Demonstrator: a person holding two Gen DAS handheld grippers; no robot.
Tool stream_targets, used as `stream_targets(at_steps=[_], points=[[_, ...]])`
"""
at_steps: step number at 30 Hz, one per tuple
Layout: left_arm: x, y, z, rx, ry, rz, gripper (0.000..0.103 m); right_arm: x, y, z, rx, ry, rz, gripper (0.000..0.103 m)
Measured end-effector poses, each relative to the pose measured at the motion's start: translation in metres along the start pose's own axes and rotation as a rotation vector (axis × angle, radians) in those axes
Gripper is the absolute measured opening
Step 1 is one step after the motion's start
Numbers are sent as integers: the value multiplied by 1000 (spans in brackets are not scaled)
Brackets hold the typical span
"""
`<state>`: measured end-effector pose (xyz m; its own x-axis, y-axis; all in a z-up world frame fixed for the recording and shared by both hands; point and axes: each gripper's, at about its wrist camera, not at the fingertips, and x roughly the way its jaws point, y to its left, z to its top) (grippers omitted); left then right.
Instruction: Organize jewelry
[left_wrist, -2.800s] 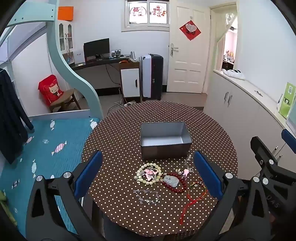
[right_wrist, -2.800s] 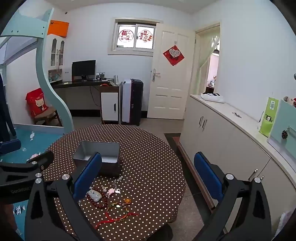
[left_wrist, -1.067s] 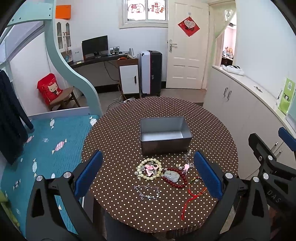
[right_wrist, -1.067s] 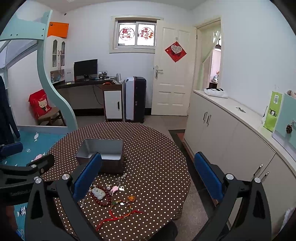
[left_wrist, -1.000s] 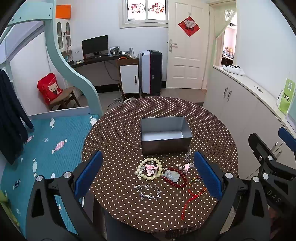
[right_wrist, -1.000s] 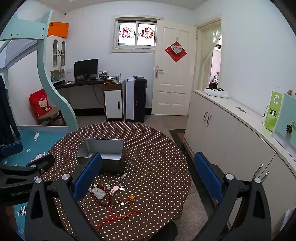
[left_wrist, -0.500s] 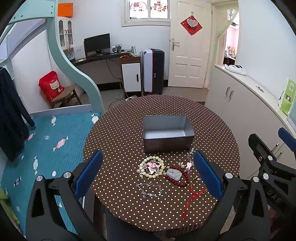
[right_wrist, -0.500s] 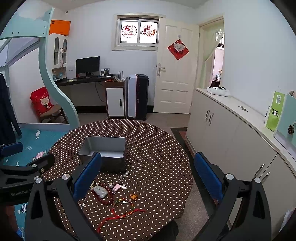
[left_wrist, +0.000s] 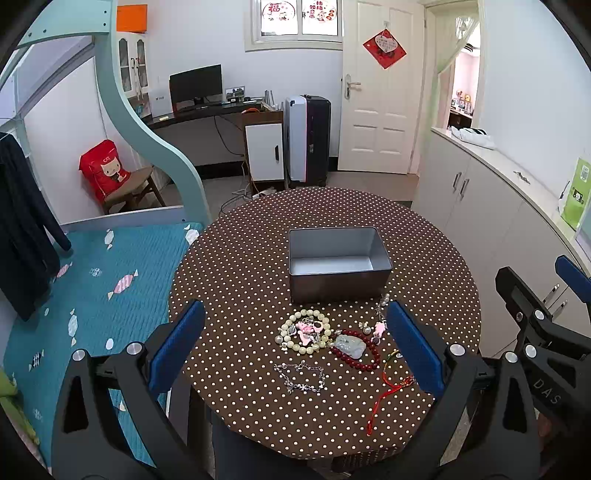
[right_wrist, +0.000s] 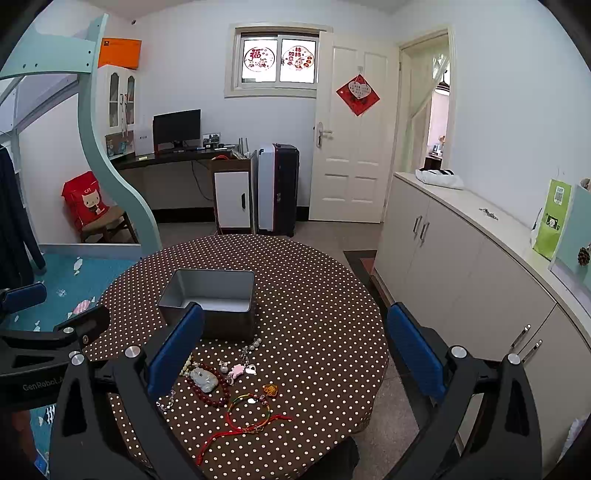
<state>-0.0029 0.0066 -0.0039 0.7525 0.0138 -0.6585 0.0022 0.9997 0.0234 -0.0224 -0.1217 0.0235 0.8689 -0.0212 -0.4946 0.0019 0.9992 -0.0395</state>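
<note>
Little has changed over the last few seconds: both views have been lifted and pulled back slightly, so the round polka-dot bench (left_wrist: 236, 266) is seen a bit lower and farther off than before. No jewelry has been shifted; every piece is laid where it was.

Left gripper (left_wrist: 295, 347) is held above the near edge of the bench, jaws spread wide, nothing between them. Right gripper (right_wrist: 295, 354) is likewise held with jaws released and empty, off to the right of the pile.

The grey metal tin (left_wrist: 338, 264) is seen at the bench centre, open and empty. Just in front of it the jewelry is spread loose: a pale green bead bracelet (left_wrist: 304, 332) with a pink charm inside the ring, a dark red bead bracelet (left_wrist: 356, 350) carrying a grey-green jade pendant, a silver chain bracelet (left_wrist: 301, 376) nearer the edge, a red cord bracelet (left_wrist: 389, 391) trailing toward the rim, and small pink and silver charms (right_wrist: 242, 367) close to the tin's front wall.

Judged from this, sorting has not been started; the slight retreat reads as framing before a first pick. The green bead bracelet lies nearest the left jaws' centre line and would be a likely first grasp.
</note>
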Motion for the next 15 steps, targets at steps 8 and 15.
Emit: stream_targets(at_steps=[8,15], points=[[7,1,0,-5,19,-11,98,5,0,-2,3,17,1,96],[18,1,0,-3,41,-14,98,15,-2,-2,6,39,3,96]])
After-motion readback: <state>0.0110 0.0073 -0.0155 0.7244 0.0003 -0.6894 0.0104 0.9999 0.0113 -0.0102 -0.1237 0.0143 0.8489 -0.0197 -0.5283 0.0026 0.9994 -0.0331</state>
